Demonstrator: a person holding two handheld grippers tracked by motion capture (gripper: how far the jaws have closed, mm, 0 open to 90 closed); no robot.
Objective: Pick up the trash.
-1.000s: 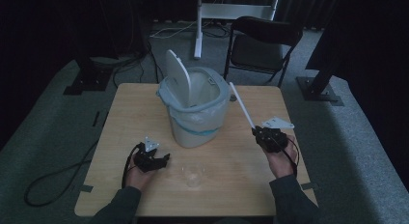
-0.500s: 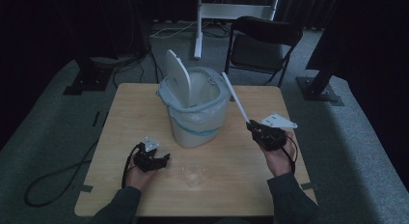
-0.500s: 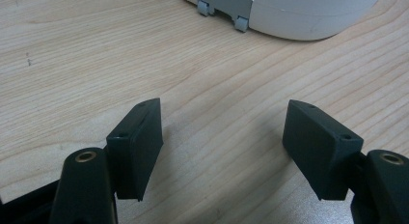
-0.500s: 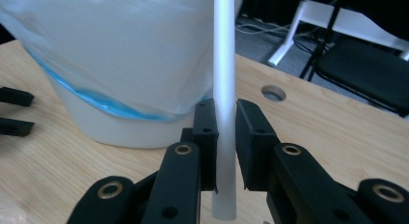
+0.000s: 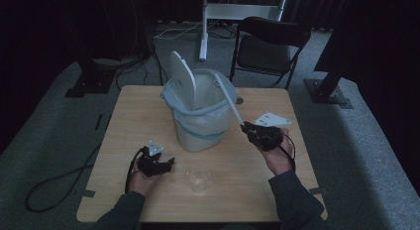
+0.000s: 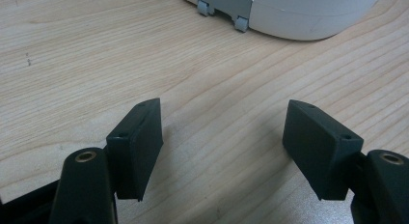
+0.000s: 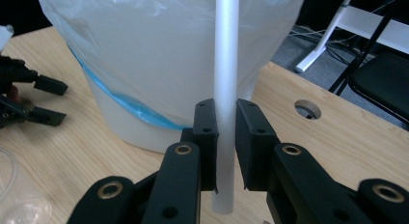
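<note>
The left gripper is resting on the light wooden table, its jaws standing apart with nothing between them. The white plastic bin with a bag liner is standing mid-table. The right gripper is clamping the long white plastic stick, which is leaning over the bin's rim.

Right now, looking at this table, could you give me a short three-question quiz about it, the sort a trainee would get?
1. True or false: the right claw is shut on the white tube.
2. Where does the tube's far end point? A) at the clear cup B) into the lined bin C) at the chair
3. Fill in: the left claw stands ____ over bare wooden table.

Key: 1 true, the pads press the tube from both sides. 2 B. 3 open, with nothing between its jaws.
</note>
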